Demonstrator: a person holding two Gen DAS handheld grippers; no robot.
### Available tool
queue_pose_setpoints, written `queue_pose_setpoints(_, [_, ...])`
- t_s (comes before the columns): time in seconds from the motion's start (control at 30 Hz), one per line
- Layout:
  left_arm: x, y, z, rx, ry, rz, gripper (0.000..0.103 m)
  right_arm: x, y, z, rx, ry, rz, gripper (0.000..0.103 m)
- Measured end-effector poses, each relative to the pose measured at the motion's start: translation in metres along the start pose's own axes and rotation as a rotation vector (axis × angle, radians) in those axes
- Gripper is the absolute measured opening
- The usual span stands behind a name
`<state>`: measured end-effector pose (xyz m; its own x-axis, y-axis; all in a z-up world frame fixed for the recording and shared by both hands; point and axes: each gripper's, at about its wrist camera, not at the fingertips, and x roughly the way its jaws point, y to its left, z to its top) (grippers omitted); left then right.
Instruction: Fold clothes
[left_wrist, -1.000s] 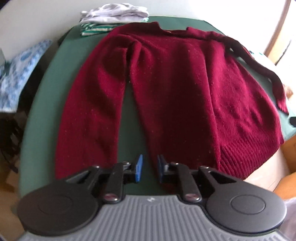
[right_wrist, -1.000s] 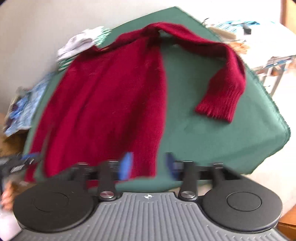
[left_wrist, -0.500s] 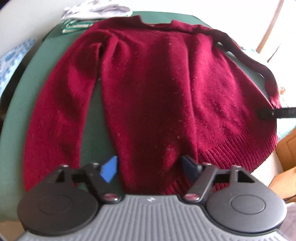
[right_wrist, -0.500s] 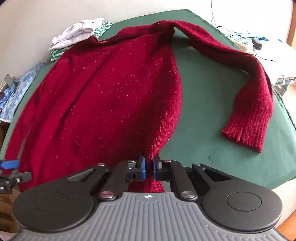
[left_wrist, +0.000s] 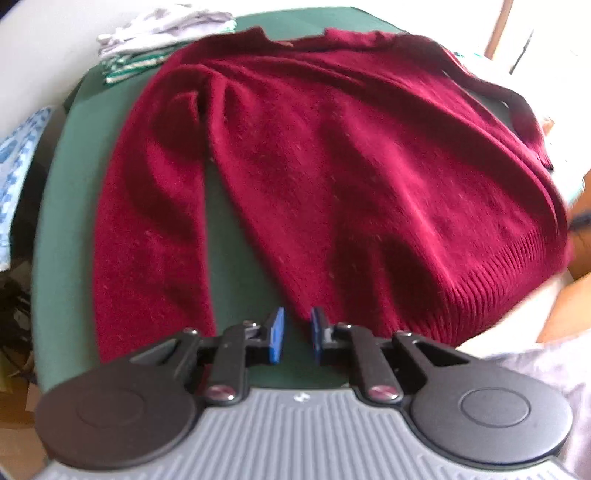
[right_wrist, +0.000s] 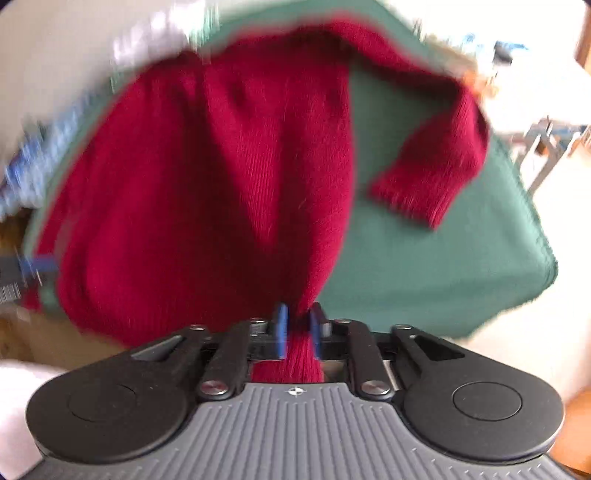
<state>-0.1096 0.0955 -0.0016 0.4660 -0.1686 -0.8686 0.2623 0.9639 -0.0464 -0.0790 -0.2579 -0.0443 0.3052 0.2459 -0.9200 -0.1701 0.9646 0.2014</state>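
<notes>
The right claw (right_wrist: 298, 330) pinches the red sweater's (right_wrist: 229, 177) hem while easing apart; the left claw (left_wrist: 297, 336), empty, narrows just beside that hem.

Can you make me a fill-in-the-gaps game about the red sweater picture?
1. The sweater lies on a cloth coloured ____.
2. The bunched hem sits between the pads of the ____ gripper.
3. The left gripper has ____ between its pads.
4. The folded clothes sit at the table's ____ end.

Missing words: green; right; nothing; far
</notes>
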Motion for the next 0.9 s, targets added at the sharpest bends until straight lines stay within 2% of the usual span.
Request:
queue_pose_setpoints(0.03, [-0.002, 0.0, 0.005, -0.008, -0.018, -0.001, 0.013, 0.002, 0.006, 0.002, -0.027, 0.01, -0.01, 0.026])
queue_pose_setpoints(0.07, [-0.005, -0.002, 0.011, -0.009, -0.046, -0.014, 0.02, -0.004, 0.011, 0.005, -0.049, -0.042, -0.033, 0.026])
queue_pose_setpoints(0.1, [-0.008, -0.005, 0.017, -0.008, -0.078, -0.026, 0.031, -0.01, 0.016, 0.007, -0.072, -0.093, -0.057, 0.032])
queue_pose_setpoints(0.13, [-0.008, -0.012, 0.023, 0.003, -0.112, -0.033, 0.034, -0.016, 0.02, 0.011, -0.085, -0.152, -0.079, 0.043])
queue_pose_setpoints(0.17, [-0.002, -0.019, 0.028, 0.015, -0.128, -0.027, 0.039, -0.021, 0.022, 0.018, -0.073, -0.215, -0.085, 0.047])
queue_pose_setpoints(0.23, [0.009, -0.032, 0.037, 0.035, -0.154, -0.014, 0.041, -0.019, 0.021, 0.034, -0.026, -0.276, -0.022, 0.048])
queue_pose_setpoints(0.33, [0.035, -0.038, 0.045, 0.018, -0.132, 0.021, 0.037, 0.006, 0.027, 0.056, 0.023, -0.283, 0.036, 0.042])
queue_pose_setpoints(0.43, [0.046, -0.033, 0.044, 0.008, -0.118, 0.047, 0.036, 0.031, 0.035, 0.071, 0.014, -0.284, 0.012, 0.041])
queue_pose_setpoints(0.53, [0.052, -0.025, 0.04, 0.0, -0.107, 0.069, 0.047, 0.044, 0.017, 0.082, 0.065, -0.25, 0.022, 0.041])
queue_pose_setpoints(0.6, [0.053, -0.02, 0.038, -0.005, -0.095, 0.096, 0.064, 0.045, 0.002, 0.082, 0.097, -0.234, 0.027, 0.04])
queue_pose_setpoints(0.67, [0.052, -0.013, 0.036, -0.011, -0.079, 0.13, 0.068, 0.041, -0.013, 0.082, 0.114, -0.247, 0.007, 0.038])
queue_pose_setpoints(0.73, [0.048, -0.008, 0.046, -0.032, -0.069, 0.165, 0.064, 0.038, -0.025, 0.09, 0.113, -0.262, -0.084, 0.037])
queue_pose_setpoints(0.77, [0.045, -0.005, 0.054, -0.045, -0.069, 0.18, 0.056, 0.036, -0.032, 0.097, 0.119, -0.272, -0.098, 0.037])
queue_pose_setpoints(0.8, [0.042, -0.004, 0.063, -0.058, -0.077, 0.191, 0.057, 0.032, -0.039, 0.103, 0.134, -0.289, -0.058, 0.039])
queue_pose_setpoints(0.83, [0.04, -0.005, 0.077, -0.07, -0.106, 0.19, 0.059, 0.028, -0.045, 0.111, 0.141, -0.308, -0.032, 0.039])
queue_pose_setpoints(0.87, [0.04, -0.01, 0.091, -0.07, -0.129, 0.189, 0.068, 0.026, -0.047, 0.123, 0.126, -0.328, -0.04, 0.04])
queue_pose_setpoints(0.9, [0.043, -0.016, 0.105, -0.067, -0.149, 0.192, 0.077, 0.025, -0.048, 0.135, 0.111, -0.349, -0.048, 0.045])
